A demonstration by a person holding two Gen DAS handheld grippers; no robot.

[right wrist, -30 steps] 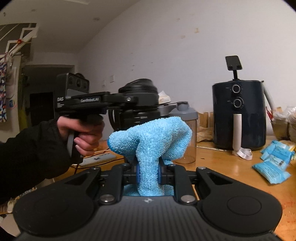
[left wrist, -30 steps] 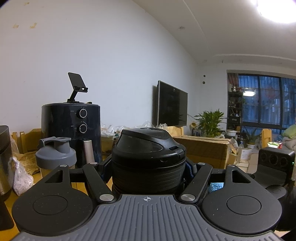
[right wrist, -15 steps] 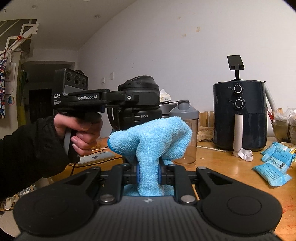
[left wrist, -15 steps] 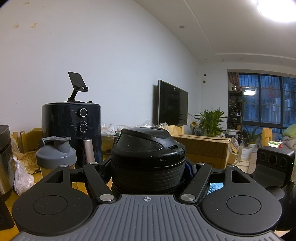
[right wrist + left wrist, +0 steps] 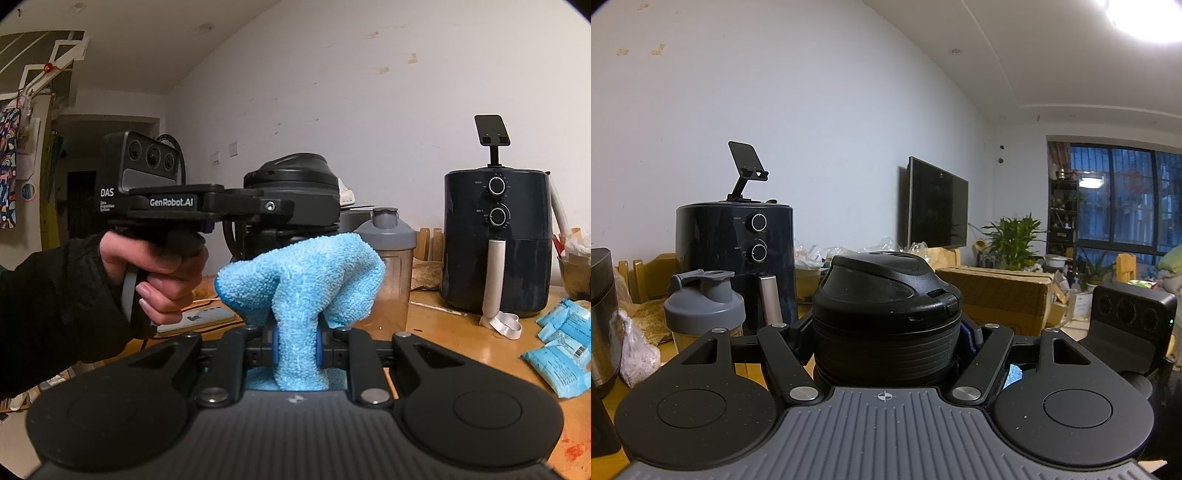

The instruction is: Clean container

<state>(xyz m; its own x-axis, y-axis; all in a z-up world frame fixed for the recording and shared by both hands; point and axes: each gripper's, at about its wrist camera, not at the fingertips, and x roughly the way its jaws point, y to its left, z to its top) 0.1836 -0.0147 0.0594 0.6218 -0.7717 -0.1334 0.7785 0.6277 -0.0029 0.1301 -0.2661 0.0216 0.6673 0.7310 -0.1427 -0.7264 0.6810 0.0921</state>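
In the left wrist view, my left gripper [image 5: 886,339] is shut on a black-lidded container [image 5: 886,310], clamping its ribbed neck from both sides. The right wrist view shows this gripper [image 5: 295,206] held level by a hand [image 5: 159,273] in a dark sleeve, with the container's lid [image 5: 295,177] above the fingers. My right gripper [image 5: 295,343] is shut on a bunched blue cloth [image 5: 299,273]. The cloth's top sits just in front of and below the container; whether they touch I cannot tell.
A dark air fryer [image 5: 495,236] with a phone stand on top stands at the back of the wooden table [image 5: 443,332]. A grey-lidded shaker bottle [image 5: 388,236] is behind the cloth. Blue packets [image 5: 557,350] lie at the right and a power strip [image 5: 207,315] at the left.
In the right wrist view the left gripper and container have shifted right and look larger and nearer to the cloth. The left wrist view is almost the same. Both grips hold.
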